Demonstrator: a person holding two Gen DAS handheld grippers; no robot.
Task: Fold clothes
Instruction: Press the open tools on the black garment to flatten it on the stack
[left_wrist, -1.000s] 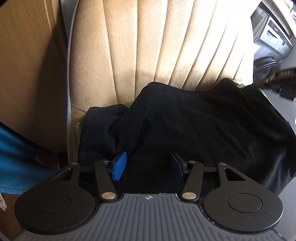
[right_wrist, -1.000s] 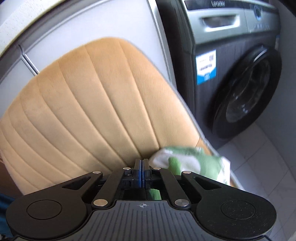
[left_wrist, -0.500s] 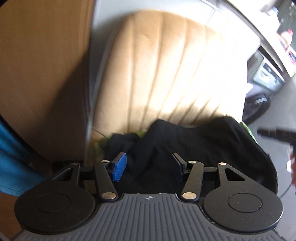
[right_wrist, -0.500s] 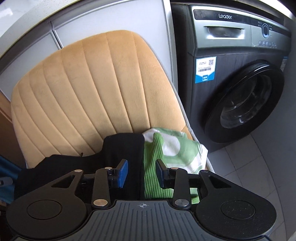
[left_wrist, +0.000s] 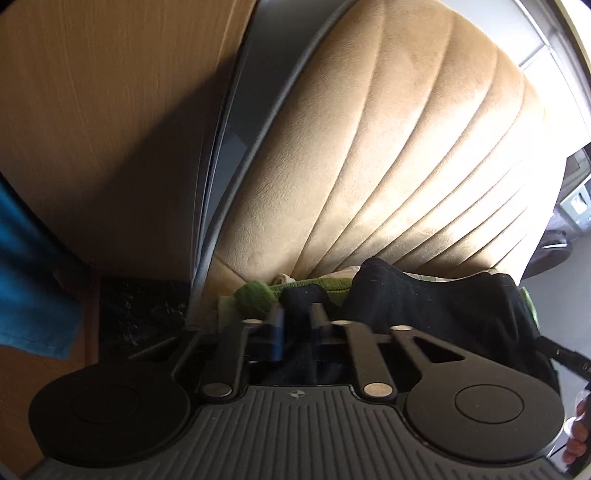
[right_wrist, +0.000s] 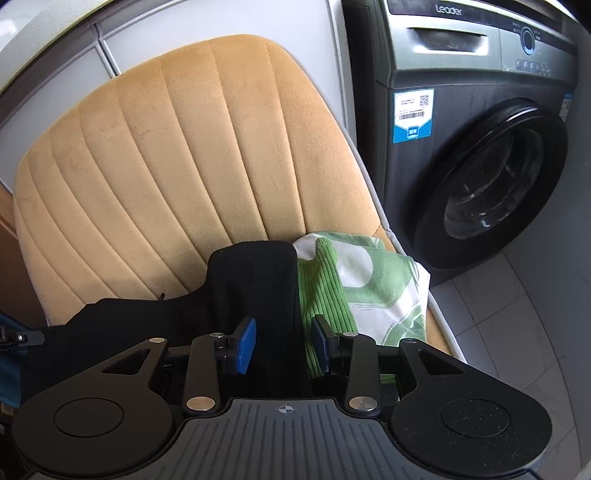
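On chair (right_wrist: 177, 147), left tongs (left_wrist: 297, 321) now pinching black garment (left_wrist: 443, 306), right tongs (right_wrist: 282, 343) spread wider.

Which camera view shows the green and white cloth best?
The right wrist view. There the green and white cloth lies well lit on the chair, beside the black garment, with its pattern clear. The left wrist view shows only thin green strips of it behind the black garment.

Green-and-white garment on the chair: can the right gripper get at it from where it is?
Probably yes. The right gripper is open, and the green-and-white garment lies exposed by its right finger; only the black garment overlaps its left edge.
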